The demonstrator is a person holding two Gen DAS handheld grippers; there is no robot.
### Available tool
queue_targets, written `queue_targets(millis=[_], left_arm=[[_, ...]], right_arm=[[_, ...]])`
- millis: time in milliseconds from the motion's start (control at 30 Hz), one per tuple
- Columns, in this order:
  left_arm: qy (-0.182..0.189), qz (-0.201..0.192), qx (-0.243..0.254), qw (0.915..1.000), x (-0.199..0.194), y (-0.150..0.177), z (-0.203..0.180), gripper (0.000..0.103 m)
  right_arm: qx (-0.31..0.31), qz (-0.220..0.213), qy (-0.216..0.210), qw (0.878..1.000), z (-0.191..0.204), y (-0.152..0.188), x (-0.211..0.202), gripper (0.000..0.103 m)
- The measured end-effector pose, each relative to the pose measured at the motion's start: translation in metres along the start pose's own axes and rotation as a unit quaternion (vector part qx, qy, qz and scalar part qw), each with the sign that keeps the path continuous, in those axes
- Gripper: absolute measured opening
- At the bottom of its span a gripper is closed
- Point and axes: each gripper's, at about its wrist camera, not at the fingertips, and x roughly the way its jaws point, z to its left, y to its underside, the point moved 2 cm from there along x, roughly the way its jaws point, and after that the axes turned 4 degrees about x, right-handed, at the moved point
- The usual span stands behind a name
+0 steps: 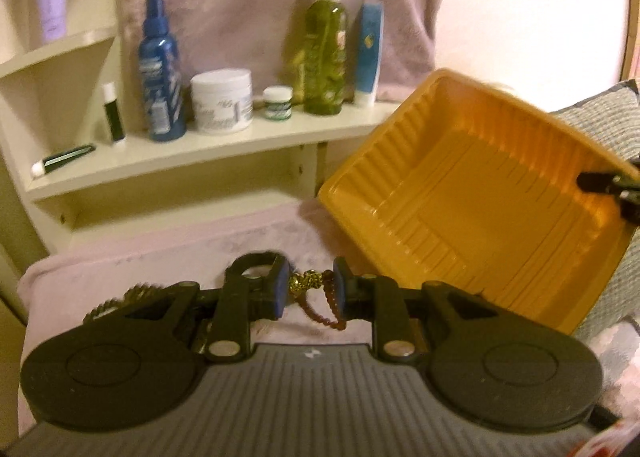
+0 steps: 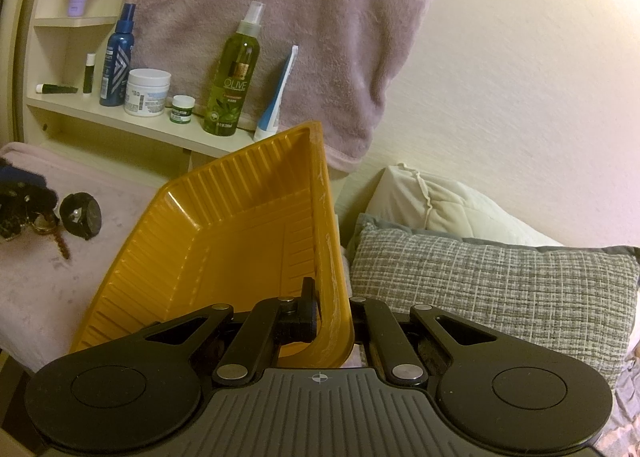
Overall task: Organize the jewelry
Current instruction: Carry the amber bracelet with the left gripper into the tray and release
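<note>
A beaded bracelet [image 1: 310,282] is pinched between the narrowed jaws of the left hand-held gripper [image 1: 310,289], above the pink blanket [image 1: 160,257]. The yellow tray [image 2: 224,241] is gripped by its rim in the clamped right hand-held gripper [image 2: 332,321] (tilted). Next, seemingly, carriage over the tray and release.

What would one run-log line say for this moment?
left gripper: shut on beaded jewelry | right gripper: shut on yellow tray rim, tilted | tray: empty

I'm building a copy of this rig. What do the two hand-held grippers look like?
Both are black: round discs, linkage arms with silver pins, a ribbed grey base. The left hand-held gripper has blue pads; the right hand-held gripper has a crosshair mark.
</note>
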Motion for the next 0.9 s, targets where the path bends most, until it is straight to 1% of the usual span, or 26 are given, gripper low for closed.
queue_targets(millis=[133,300,433,567,700,833,900], left_arm=[[0.017,-0.013,0.005,0.9998,0.001,-0.016,-0.014,0.021],[0.048,-0.028,0.015,0.9984,0.003,-0.035,-0.038,0.021],[0.071,-0.033,0.022,0.9967,0.007,-0.041,-0.060,0.021],[0.095,-0.028,0.031,0.9946,0.015,-0.037,-0.080,0.021],[0.114,-0.008,0.034,0.9929,0.028,-0.025,-0.095,0.021],[0.121,0.013,0.033,0.9920,0.037,-0.013,-0.103,0.022],[0.118,0.018,0.032,0.9923,0.039,-0.011,-0.103,0.021]], right_arm=[[0.000,0.000,0.000,1.000,0.000,0.000,0.000,0.004],[0.002,0.000,0.000,1.000,0.000,-0.001,0.000,0.004],[0.004,0.000,-0.001,1.000,0.000,-0.001,0.001,0.004],[0.005,0.000,-0.001,1.000,0.001,-0.001,0.001,0.004],[0.007,0.000,-0.001,1.000,0.000,-0.001,0.000,0.004],[0.009,0.000,-0.001,1.000,0.000,-0.001,0.001,0.004],[0.010,0.000,-0.001,1.000,0.000,0.000,0.001,0.004]])
